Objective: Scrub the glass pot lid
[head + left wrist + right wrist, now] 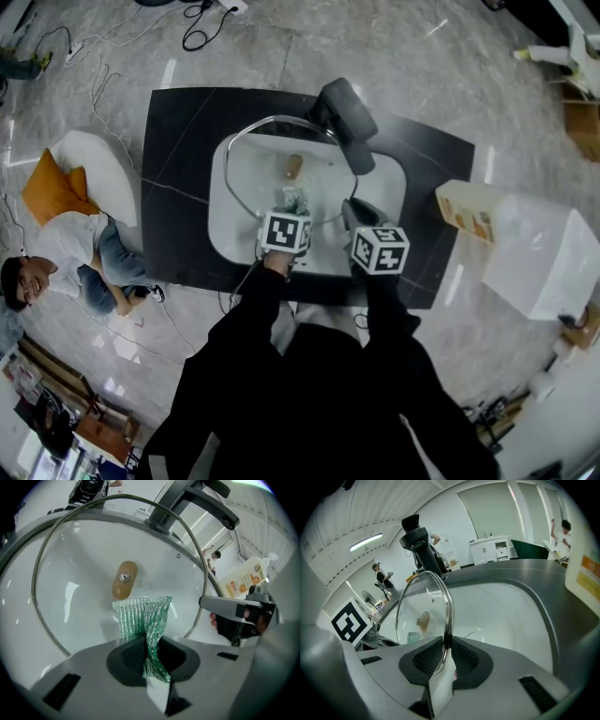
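The glass pot lid [262, 173] with a steel rim and a wooden knob [293, 167] stands tilted in the white sink [223, 239]. My left gripper [149, 653] is shut on a green mesh scrub cloth [143, 616], whose free end lies against the glass just below the knob [124, 579]. My right gripper [446, 653] is shut on the lid's steel rim [448, 604] at its near right edge and holds the lid up. In the head view the left gripper [292, 202] and right gripper [352, 211] sit side by side at the sink's front.
A dark faucet [345, 117] arches over the sink's back right. The sink is set in a black countertop [178, 141]. An orange-labelled bottle [466, 211] and a white box [534, 253] stand to the right. A person [66, 253] sits on the floor at left.
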`<action>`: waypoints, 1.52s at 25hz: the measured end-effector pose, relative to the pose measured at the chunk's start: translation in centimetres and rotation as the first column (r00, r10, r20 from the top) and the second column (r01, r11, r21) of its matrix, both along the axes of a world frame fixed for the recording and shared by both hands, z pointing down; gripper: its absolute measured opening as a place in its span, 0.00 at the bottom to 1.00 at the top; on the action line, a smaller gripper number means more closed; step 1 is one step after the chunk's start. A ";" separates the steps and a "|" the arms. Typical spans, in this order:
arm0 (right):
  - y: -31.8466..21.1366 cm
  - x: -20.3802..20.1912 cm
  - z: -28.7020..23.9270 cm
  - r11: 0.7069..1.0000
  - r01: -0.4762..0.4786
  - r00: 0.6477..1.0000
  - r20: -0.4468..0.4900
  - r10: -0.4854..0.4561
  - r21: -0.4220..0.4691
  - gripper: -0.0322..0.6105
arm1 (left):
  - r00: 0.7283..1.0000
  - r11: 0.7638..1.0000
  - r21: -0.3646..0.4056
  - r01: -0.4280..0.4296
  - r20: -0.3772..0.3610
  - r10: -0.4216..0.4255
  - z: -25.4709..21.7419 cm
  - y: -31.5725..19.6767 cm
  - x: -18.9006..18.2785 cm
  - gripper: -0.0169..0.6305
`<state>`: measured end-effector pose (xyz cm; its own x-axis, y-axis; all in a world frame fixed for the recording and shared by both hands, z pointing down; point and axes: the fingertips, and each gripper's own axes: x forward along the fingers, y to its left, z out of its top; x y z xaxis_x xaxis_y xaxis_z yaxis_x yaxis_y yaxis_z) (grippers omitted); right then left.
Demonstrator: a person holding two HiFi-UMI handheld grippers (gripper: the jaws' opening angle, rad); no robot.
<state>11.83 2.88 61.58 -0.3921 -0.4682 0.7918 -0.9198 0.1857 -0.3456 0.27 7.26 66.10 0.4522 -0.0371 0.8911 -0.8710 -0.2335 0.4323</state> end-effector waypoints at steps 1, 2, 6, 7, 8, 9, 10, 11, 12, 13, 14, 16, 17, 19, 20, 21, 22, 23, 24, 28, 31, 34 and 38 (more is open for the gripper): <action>0.0 0.0 0.0 1.000 -0.001 1.000 -0.001 0.001 -0.001 0.13 | 1.000 1.000 0.001 -0.004 -0.003 0.004 0.0 0.0 0.2 0.11; 0.0 0.0 0.0 1.000 -0.001 1.000 -0.001 0.001 -0.002 0.13 | 1.000 1.000 0.001 -0.009 -0.003 0.009 0.0 0.0 0.3 0.11; 0.1 0.1 0.0 1.000 0.001 1.000 -0.001 -0.001 -0.004 0.13 | 1.000 1.000 0.002 -0.022 -0.009 0.022 -0.1 0.0 0.9 0.11; 0.1 0.1 0.0 1.000 -0.001 1.000 -0.004 0.001 -0.006 0.13 | 1.000 1.000 0.006 -0.025 -0.006 0.025 -0.2 -0.1 0.9 0.11; 0.0 0.1 0.0 1.000 -0.003 1.000 -0.004 0.003 -0.006 0.13 | 1.000 1.000 0.010 -0.028 -0.002 0.028 -0.2 -0.2 0.8 0.11; 0.0 0.1 0.0 1.000 -0.003 1.000 -0.002 0.003 -0.005 0.14 | 1.000 0.999 0.013 -0.030 0.001 0.030 -0.2 -0.3 0.8 0.11; 0.0 0.1 0.0 1.000 -0.003 1.000 0.001 0.003 -0.004 0.13 | 0.999 0.999 0.015 -0.033 0.004 0.033 -0.2 -0.3 0.8 0.11; 0.0 0.0 0.0 1.000 -0.004 1.000 0.003 0.004 -0.004 0.14 | 0.999 0.999 0.015 -0.035 0.004 0.035 -0.3 -0.3 0.9 0.11; 0.0 0.0 0.0 1.000 -0.004 1.000 0.004 0.004 -0.004 0.14 | 0.999 0.999 0.013 -0.036 0.000 0.036 -0.3 -0.3 1.0 0.11; 0.0 0.0 0.0 1.000 -0.004 1.000 0.003 0.004 -0.005 0.13 | 0.999 0.999 0.011 -0.035 -0.009 0.035 -0.4 -0.3 1.1 0.11; 0.0 0.0 0.0 1.000 -0.003 1.000 0.002 0.003 -0.006 0.13 | 0.999 0.999 0.012 -0.034 -0.019 0.034 -0.5 -0.3 1.4 0.11; 0.0 0.0 0.0 1.000 -0.001 1.000 0.000 0.001 -0.007 0.13 | 0.999 0.999 0.024 -0.029 -0.043 0.030 -0.7 -0.6 1.9 0.11; 0.1 0.0 0.0 1.000 -0.001 1.000 0.000 0.001 -0.008 0.14 | 0.998 0.999 0.034 -0.026 -0.057 0.028 -0.9 -0.9 2.2 0.11; 0.1 0.0 0.1 1.000 0.001 1.000 0.000 -0.001 -0.009 0.13 | 0.997 0.999 0.039 -0.032 -0.076 0.034 -1.2 -1.0 2.7 0.11; 0.1 0.1 0.1 1.000 0.001 1.000 0.000 -0.001 -0.010 0.14 | 0.996 0.999 0.032 -0.039 -0.081 0.042 -1.2 -0.9 2.9 0.11; 0.1 0.1 0.1 1.000 0.002 1.000 -0.001 -0.002 -0.011 0.14 | 0.995 0.999 0.026 -0.047 -0.085 0.049 -1.3 -0.8 3.1 0.11; 0.1 0.1 0.1 1.000 0.003 1.000 -0.002 -0.003 -0.012 0.13 | 0.995 0.998 0.025 -0.052 -0.089 0.054 -1.4 -0.8 3.3 0.11; 0.1 0.0 0.1 1.000 0.003 1.000 -0.001 -0.003 -0.013 0.13 | 0.994 0.998 0.029 -0.054 -0.094 0.057 -1.5 -0.9 3.5 0.11; 0.0 0.0 0.2 1.000 0.003 1.000 0.001 -0.003 -0.013 0.14 | 0.993 0.998 0.032 -0.057 -0.099 0.060 -1.6 -1.0 3.7 0.11; 0.0 0.0 0.1 1.000 0.001 1.000 -0.003 -0.001 -0.011 0.13 | 0.991 0.997 0.041 -0.069 -0.114 0.073 -1.9 -1.2 4.3 0.11; -0.1 0.0 0.2 1.000 0.004 1.000 0.000 -0.004 -0.013 0.14 | 0.988 0.996 0.033 -0.082 -0.129 0.086 -2.0 -0.9 4.8 0.11; 0.0 0.2 0.3 1.000 -0.003 1.000 -0.008 0.003 -0.028 0.14 | 0.984 0.994 0.052 -0.095 -0.147 0.102 -2.5 -1.2 5.5 0.11; -0.2 0.2 0.4 0.999 0.001 1.000 -0.015 -0.002 -0.053 0.14 | 0.976 0.994 0.073 -0.083 -0.196 0.096 -3.6 -1.5 6.1 0.11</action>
